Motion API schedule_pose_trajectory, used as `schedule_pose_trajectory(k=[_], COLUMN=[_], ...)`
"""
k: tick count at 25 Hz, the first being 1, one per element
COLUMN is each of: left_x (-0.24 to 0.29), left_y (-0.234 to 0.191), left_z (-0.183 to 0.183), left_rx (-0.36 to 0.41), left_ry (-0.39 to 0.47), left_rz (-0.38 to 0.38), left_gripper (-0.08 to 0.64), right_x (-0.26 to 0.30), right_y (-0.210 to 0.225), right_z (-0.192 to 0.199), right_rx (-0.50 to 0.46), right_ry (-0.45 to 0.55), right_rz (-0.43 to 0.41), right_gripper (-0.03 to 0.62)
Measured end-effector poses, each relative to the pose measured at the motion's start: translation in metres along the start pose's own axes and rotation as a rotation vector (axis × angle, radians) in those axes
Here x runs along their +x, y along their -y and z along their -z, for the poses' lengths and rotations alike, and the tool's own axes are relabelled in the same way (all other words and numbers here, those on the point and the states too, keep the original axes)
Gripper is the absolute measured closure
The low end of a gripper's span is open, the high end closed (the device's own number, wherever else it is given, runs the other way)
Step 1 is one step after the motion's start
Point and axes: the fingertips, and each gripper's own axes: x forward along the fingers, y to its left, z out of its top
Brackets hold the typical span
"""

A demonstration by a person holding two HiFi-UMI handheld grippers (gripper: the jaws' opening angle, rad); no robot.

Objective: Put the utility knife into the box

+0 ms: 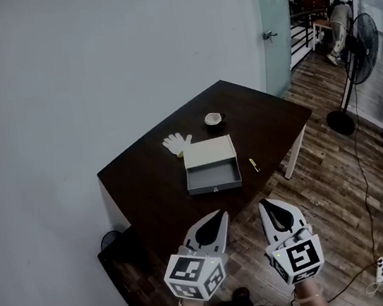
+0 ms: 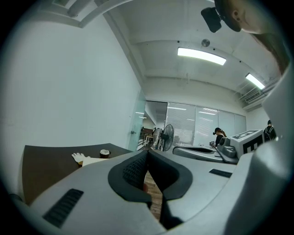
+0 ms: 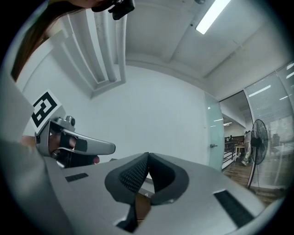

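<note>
**So, the pick-up has not begun**

Both my grippers hang at the near edge of the scene, well short of the things on the tabletop (image 1: pixel 146 184). The left gripper (image 1: pixel 221 214) has its jaws together with nothing between them, and so does the right gripper (image 1: pixel 265 204).

The knife (image 1: pixel 254 164) lies on the tabletop just right of the box (image 1: pixel 213 177), apart from it and close to the right edge. The box sits open with its tray pulled toward me, and the tray looks empty. A glove (image 1: pixel 176 143) and a cup (image 1: pixel 213 118) lie beyond it on the far side.

I judge the step in hand to be the reach for the knife. My right gripper is the nearer one. It must go forward and down, part its jaws, and straddle that thin handle across its width. The knife is small and lies flat, so I would come in low and square. After that it is a short carry left into the tray.
</note>
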Motion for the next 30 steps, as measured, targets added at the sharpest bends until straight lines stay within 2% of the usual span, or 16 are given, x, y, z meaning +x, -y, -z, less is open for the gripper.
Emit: schedule_pose_trajectory(k=[17,30], left_x=[0.032,0.082], left_y=[-0.039,-0.054], left_z=[-0.005,-0.003], left_rx=[-0.017,-0.018], left_ry=[-0.017,-0.036], left_rz=[0.070,0.089], left_gripper=[0.543,0.543], right_x=[0.049,0.089], right_y=[0.016,0.052], right_z=[0.006,0.021], right_rx=[0.016,0.013], right_ry=[-0.027,-0.052], right_rz=[0.081,0.092], right_gripper=[0.586,0.586])
